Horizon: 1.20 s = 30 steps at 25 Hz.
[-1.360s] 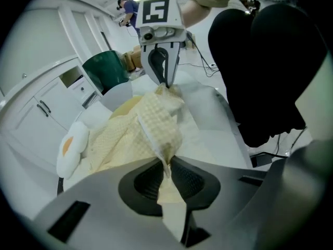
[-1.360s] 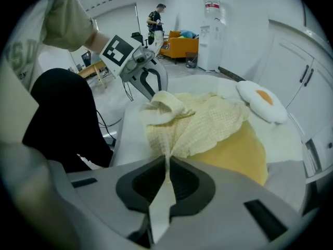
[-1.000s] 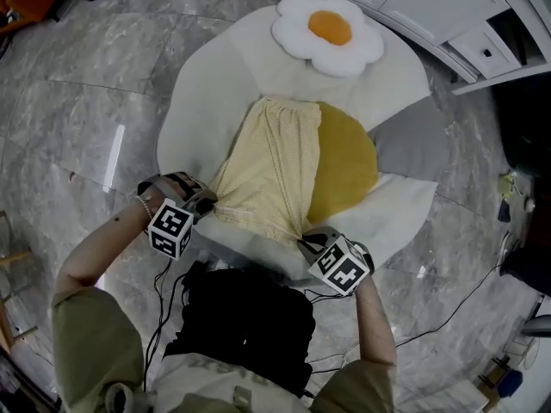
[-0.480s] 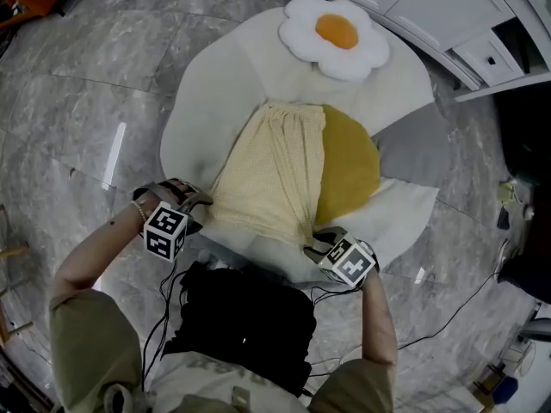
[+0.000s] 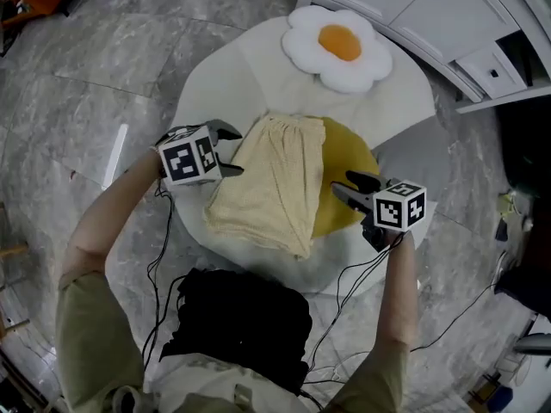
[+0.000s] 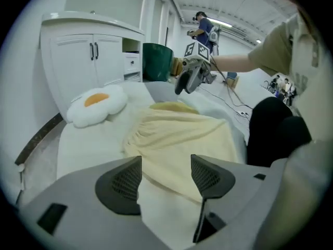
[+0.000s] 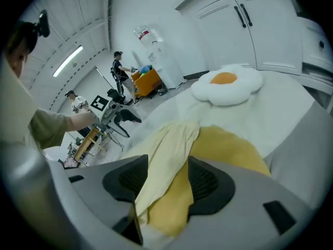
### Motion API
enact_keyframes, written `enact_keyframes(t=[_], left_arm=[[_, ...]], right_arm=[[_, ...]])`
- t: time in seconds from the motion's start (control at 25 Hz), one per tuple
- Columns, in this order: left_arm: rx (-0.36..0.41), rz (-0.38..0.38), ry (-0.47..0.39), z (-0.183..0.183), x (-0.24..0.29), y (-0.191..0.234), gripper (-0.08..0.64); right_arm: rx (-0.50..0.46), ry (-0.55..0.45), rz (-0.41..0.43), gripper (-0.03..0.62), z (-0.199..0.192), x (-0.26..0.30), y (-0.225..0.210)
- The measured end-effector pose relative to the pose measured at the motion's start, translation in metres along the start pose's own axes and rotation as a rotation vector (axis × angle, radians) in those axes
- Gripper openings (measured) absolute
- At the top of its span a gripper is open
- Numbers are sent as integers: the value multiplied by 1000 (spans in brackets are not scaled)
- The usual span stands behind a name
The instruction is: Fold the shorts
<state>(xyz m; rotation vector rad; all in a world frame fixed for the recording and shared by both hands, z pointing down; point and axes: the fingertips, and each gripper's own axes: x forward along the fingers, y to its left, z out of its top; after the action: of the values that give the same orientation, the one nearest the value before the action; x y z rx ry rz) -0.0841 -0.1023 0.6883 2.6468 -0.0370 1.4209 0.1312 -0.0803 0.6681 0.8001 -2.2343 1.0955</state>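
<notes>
While both grippers hang over the white mat (image 5: 215, 84), the pale yellow shorts (image 5: 267, 183) lie flat across its middle, folded lengthwise, gathered waistband toward the far edge. Their right side overlaps the round yellow patch (image 5: 353, 166) on the mat.

Left gripper (image 5: 234, 151): just beside the shorts' left side, toward the mat's left edge. Jaws have just been opening and stand apart, gripping nothing; its own view shows only cloth lying beyond the pads (image 6: 120, 184).

Right gripper (image 5: 342, 184): over the yellow patch, just beside the shorts' right edge. Jaws likewise have just been opening, now wide and empty; cloth and patch show past them without being pinched.

Surroundings: fried-egg pillow (image 5: 337, 48) at the mat's far edge, near the waistband but apart from it. White cabinet (image 5: 413, 7) beyond the far right corner. Cables (image 5: 344, 291) trail from both grippers across the near edge onto the marble floor (image 5: 86, 76).
</notes>
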Motion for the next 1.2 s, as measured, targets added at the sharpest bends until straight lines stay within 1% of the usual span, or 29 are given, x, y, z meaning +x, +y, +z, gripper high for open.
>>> enact_keyframes(t=[0.08,0.12,0.2,0.24,0.36,0.44,0.48,0.52,0.56,0.6,0.64,0.72,0.88,0.96,1.0,1.08,1.2], left_arm=[[0,25,23,21,23,30,299],[8,31,46,25,33,42,299],[15,30,97,24,47,57,299],[10,26,114,22,52,63,299],[-15,26,142,12,56,76,299],[-42,27,153,5,56,82,299],[-54,25,154,3,56,84,299],[-62,23,151,3,56,85,299],[-64,20,144,3,57,85,299],[-58,19,138,3,57,85,299],[-43,21,136,4,58,85,301],[0,27,141,4,59,85,311],[87,-1,123,14,65,84,336],[158,-21,116,25,69,85,348],[193,-42,116,31,72,84,354],[249,-112,125,39,76,73,360],[354,-209,181,43,83,50,365]], right_arm=[[18,-16,-16,258,29,24,-22],[25,-20,-29,261,39,38,-32],[40,-28,-54,262,52,63,-50],[53,-36,-54,262,56,74,-56],[138,-80,-10,261,67,95,-61],[159,-74,15,258,71,103,-60],[155,-58,21,231,70,106,-59],[150,-43,28,179,70,108,-58],[144,-35,42,152,69,108,-56],[135,-36,62,95,70,107,-52],[117,-46,89,71,72,104,-45],[36,-77,152,64,76,96,-29],[-251,-105,270,61,76,69,21],[-394,-90,311,61,70,58,44],[-449,-79,328,61,67,53,53],[-520,-62,362,61,60,45,68],[-574,-30,415,61,53,37,83]])
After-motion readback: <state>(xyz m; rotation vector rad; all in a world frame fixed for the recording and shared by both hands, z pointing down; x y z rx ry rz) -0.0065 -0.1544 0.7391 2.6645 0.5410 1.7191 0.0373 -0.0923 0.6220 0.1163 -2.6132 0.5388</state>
